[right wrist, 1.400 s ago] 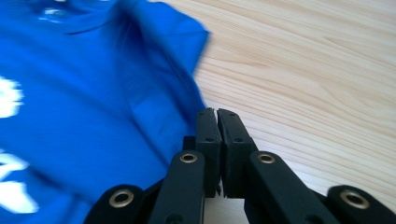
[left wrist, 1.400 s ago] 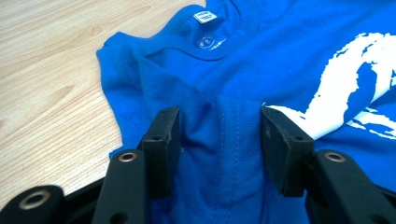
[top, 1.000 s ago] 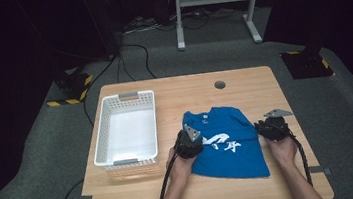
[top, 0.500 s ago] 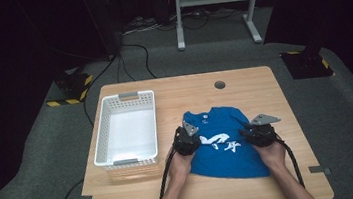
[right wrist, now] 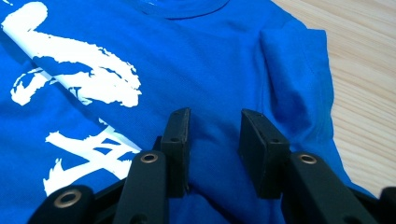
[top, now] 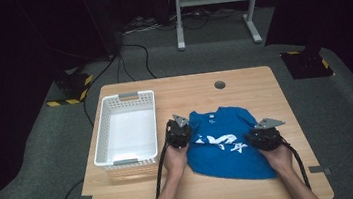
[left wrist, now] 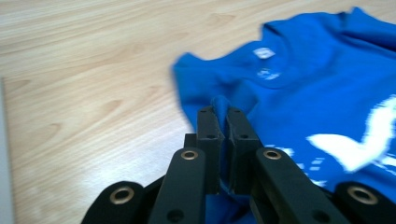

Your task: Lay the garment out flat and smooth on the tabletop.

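Observation:
A blue T-shirt (top: pixel 225 147) with white print lies flat on the wooden table (top: pixel 188 85), collar away from the person. My left gripper (top: pixel 178 132) is at the shirt's left edge. In the left gripper view it (left wrist: pixel 226 122) is shut on a raised fold of the blue T-shirt (left wrist: pixel 303 88), just below the shoulder. My right gripper (top: pixel 263 137) is over the shirt's right side. In the right gripper view its jaws (right wrist: pixel 215 123) stand apart just above the fabric (right wrist: pixel 140 51) beside the folded-in sleeve; they have just been opening, and nothing is pinched between them.
A white plastic basket (top: pixel 101 143) stands empty on the left part of the table, close to my left gripper. A round cable hole (top: pixel 219 84) is near the far edge. Bare wood lies in front of the shirt and to its right.
The left jaws have closed on the shirt's left edge and the hand has risen a little. The right hand has shifted inward over the shirt's right side.

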`<state>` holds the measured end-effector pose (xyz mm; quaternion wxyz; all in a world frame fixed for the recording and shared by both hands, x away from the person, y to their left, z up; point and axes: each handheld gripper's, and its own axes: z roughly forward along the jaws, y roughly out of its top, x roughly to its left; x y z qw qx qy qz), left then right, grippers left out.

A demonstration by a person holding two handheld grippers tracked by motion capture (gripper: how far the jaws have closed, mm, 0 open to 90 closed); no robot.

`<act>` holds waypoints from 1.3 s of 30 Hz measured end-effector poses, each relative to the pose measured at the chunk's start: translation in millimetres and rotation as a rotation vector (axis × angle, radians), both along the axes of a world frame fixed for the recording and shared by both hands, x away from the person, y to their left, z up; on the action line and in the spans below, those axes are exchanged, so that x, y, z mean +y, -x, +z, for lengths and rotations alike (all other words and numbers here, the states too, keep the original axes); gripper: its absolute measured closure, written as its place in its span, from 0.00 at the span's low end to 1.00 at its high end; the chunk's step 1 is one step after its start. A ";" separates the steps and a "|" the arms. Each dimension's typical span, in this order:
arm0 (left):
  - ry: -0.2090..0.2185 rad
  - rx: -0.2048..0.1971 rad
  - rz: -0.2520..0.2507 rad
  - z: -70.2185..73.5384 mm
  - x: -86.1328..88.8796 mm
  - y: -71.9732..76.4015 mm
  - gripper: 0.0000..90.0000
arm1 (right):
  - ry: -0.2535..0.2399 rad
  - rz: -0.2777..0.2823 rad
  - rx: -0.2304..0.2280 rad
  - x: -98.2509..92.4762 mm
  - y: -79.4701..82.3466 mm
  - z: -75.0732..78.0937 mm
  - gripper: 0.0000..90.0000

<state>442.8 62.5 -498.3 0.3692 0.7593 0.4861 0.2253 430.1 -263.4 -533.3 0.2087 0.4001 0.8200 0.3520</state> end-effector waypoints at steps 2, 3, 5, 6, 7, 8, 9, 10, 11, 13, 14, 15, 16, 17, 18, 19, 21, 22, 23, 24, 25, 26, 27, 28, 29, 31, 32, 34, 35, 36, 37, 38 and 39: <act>-0.019 0.018 0.023 -2.6 -0.7 -6.4 0.95 | -0.001 -0.011 0.006 -7.0 0.4 0.5 0.71; -0.026 0.027 0.033 -4.5 -1.1 -8.8 0.95 | -0.004 -0.020 0.012 -11.5 0.8 0.7 0.71; -0.055 0.040 0.052 -9.3 -3.2 -12.7 0.95 | -0.008 -0.040 0.011 -21.8 1.5 0.6 0.71; -0.069 0.047 0.059 -11.5 -4.0 -14.0 0.95 | -0.008 -0.040 0.011 -21.8 1.5 0.6 0.71; -0.077 0.052 0.068 -13.8 -4.5 -15.4 0.95 | -0.008 -0.047 0.006 -25.9 2.1 0.4 0.71; -0.083 0.058 0.076 -15.7 -3.9 -16.9 0.95 | -0.013 -0.057 0.008 -29.7 3.0 0.2 0.71; -0.063 0.063 0.094 -17.7 -0.8 -19.9 0.95 | -0.018 -0.076 0.011 -38.6 3.6 0.2 0.71; -0.063 0.063 0.094 -17.7 -0.8 -19.9 0.94 | -0.018 -0.076 0.011 -38.6 3.6 0.2 0.71; -0.046 0.059 0.108 -17.5 0.8 -21.1 0.94 | -0.020 -0.081 0.012 -41.0 3.6 0.2 0.71; -0.009 0.054 0.106 -15.4 2.2 -21.5 0.91 | -0.027 -0.091 0.020 -44.5 3.0 0.5 0.70; 0.010 0.056 0.104 -14.3 1.4 -21.4 0.86 | -0.023 -0.089 0.019 -44.2 2.1 0.8 0.69; 0.040 0.051 0.081 -11.2 -2.5 -18.7 0.74 | -0.017 -0.090 0.015 -40.5 1.7 1.8 0.68; 0.040 0.051 0.081 -11.2 -2.5 -18.7 0.70 | -0.017 -0.090 0.015 -40.5 1.7 1.8 0.68; 0.046 0.039 0.063 -8.9 -5.1 -16.2 0.66 | -0.029 -0.086 0.005 -36.8 1.0 2.7 0.67; 0.055 0.035 0.045 -6.2 -8.0 -13.1 0.66 | -0.029 -0.086 0.005 -36.8 1.0 2.7 0.67; 0.066 0.036 0.025 -3.4 -10.8 -10.1 0.61 | -0.041 -0.085 0.005 -32.1 0.6 3.9 0.67; 0.097 0.039 -0.010 1.5 -14.2 -3.6 0.59 | -0.041 -0.083 0.007 -29.5 -0.1 4.4 0.67; 0.119 0.032 -0.029 4.2 -16.1 2.1 0.58 | -0.038 -0.078 0.005 -27.9 -1.0 4.6 0.67; 0.117 0.030 -0.045 5.0 -18.6 6.2 0.58 | -0.039 -0.075 0.011 -24.6 -1.9 5.1 0.67; 0.101 0.031 -0.056 4.6 -20.9 8.4 0.58 | -0.035 -0.070 0.013 -22.1 -2.8 5.2 0.67; 0.073 0.040 -0.064 2.9 -23.7 10.2 0.58 | -0.031 -0.064 0.016 -20.3 -3.7 5.0 0.68; 0.045 0.047 -0.065 -0.2 -25.9 10.2 0.58 | -0.027 -0.059 0.023 -17.5 -4.7 4.6 0.69; 0.016 0.062 -0.064 -4.1 -27.4 8.9 0.58 | -0.019 -0.053 0.031 -14.6 -5.7 4.0 0.71; -0.004 0.083 -0.065 -8.5 -28.1 6.5 0.60 | -0.008 -0.039 0.038 -9.8 -7.7 2.8 0.76; -0.026 0.110 -0.065 -13.9 -28.5 3.5 0.60 | -0.008 -0.039 0.038 -9.8 -7.7 2.8 0.76; -0.056 0.125 -0.063 -20.1 -28.7 0.3 0.66 | -0.010 -0.024 0.039 -6.6 -10.0 2.7 0.83; -0.066 0.132 -0.061 -22.7 -28.0 -1.5 0.76 | 0.004 -0.005 0.031 -2.9 -11.9 2.7 0.89; -0.100 0.125 -0.045 -23.2 -26.4 -3.6 0.82 | 0.013 0.003 0.026 -1.2 -12.7 2.8 0.90; -0.121 0.127 -0.027 -20.9 -25.2 -6.6 0.89 | 0.035 0.021 0.016 4.2 -15.2 3.1 0.91; -0.121 0.127 -0.027 -20.9 -25.2 -6.6 0.90 | 0.035 0.021 0.016 4.2 -15.2 3.1 0.91; -0.152 0.111 -0.023 -18.5 -24.4 -11.5 0.92 | 0.034 0.024 -0.007 9.3 -19.1 1.1 0.92; -0.152 0.111 -0.023 -18.5 -24.4 -11.5 0.92 | 0.034 0.024 -0.007 9.3 -19.1 1.1 0.92; -0.159 0.104 -0.018 -17.5 -23.4 -14.5 0.92 | 0.027 0.019 -0.009 11.1 -22.0 0.6 0.92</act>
